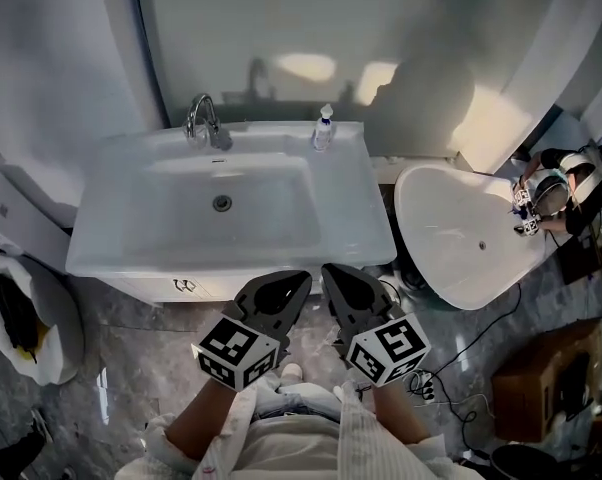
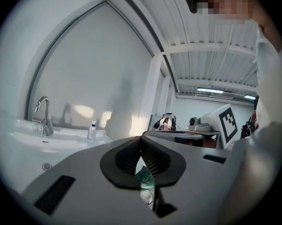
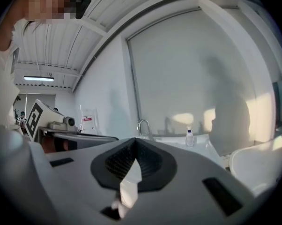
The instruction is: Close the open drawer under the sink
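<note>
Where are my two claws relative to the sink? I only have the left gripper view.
Observer: In the head view the left claw and right claw sit side by side before the front edge of the sink, toward its right end.
Operator: Is the right one shut?
Observer: Yes; its own view shows the jaws together, nothing between them.
Operator: And the drawer?
Observer: Only a thin white cabinet front shows under the rim; I cannot tell if it is out.

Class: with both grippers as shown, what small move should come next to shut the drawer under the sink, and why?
Probably lower the left gripper toward the drawer front showing below the sink edge. Both it and the right gripper hang shut, empty, touching nothing.
</note>
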Action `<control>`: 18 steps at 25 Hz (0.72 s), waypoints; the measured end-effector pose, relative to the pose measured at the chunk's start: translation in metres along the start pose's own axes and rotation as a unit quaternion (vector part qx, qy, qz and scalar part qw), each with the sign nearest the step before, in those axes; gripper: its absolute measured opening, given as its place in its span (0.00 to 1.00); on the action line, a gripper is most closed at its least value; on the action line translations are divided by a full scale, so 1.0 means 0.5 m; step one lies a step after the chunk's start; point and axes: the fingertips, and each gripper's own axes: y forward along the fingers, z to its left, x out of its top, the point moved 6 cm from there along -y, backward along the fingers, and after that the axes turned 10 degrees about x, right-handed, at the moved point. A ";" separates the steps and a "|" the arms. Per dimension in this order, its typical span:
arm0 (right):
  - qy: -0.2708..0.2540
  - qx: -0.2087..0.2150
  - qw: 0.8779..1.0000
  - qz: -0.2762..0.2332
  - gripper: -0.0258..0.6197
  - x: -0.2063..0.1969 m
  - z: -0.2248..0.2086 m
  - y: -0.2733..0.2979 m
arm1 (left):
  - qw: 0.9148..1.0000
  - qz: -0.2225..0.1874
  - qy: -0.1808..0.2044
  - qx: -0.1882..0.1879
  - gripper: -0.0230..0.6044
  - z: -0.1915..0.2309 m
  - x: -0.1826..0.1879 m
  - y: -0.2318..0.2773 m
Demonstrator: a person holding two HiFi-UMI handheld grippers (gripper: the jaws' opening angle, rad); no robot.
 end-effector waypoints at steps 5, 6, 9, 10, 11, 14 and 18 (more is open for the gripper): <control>-0.023 -0.003 1.000 -0.001 0.05 0.030 0.022 -0.045 | 1.000 -0.009 -0.009 -0.027 0.06 -0.026 0.029 -0.038; -0.023 -0.003 1.000 0.000 0.05 0.031 0.025 -0.051 | 0.999 -0.010 -0.002 -0.031 0.06 -0.031 0.033 -0.041; -0.021 -0.002 1.000 0.004 0.05 0.031 0.034 -0.060 | 0.999 -0.010 0.002 -0.042 0.06 -0.039 0.038 -0.048; -0.019 -0.001 1.000 0.005 0.05 0.029 0.036 -0.061 | 0.999 -0.010 0.001 -0.043 0.06 -0.039 0.039 -0.050; -0.017 0.000 1.000 0.005 0.05 0.027 0.037 -0.062 | 0.999 -0.011 0.001 -0.042 0.06 -0.039 0.039 -0.051; -0.011 0.001 1.000 0.009 0.05 0.016 0.041 -0.063 | 0.999 -0.013 0.003 -0.041 0.06 -0.040 0.037 -0.053; -0.008 0.001 1.000 0.011 0.05 0.012 0.043 -0.066 | 0.999 -0.018 -0.002 -0.045 0.06 -0.042 0.034 -0.053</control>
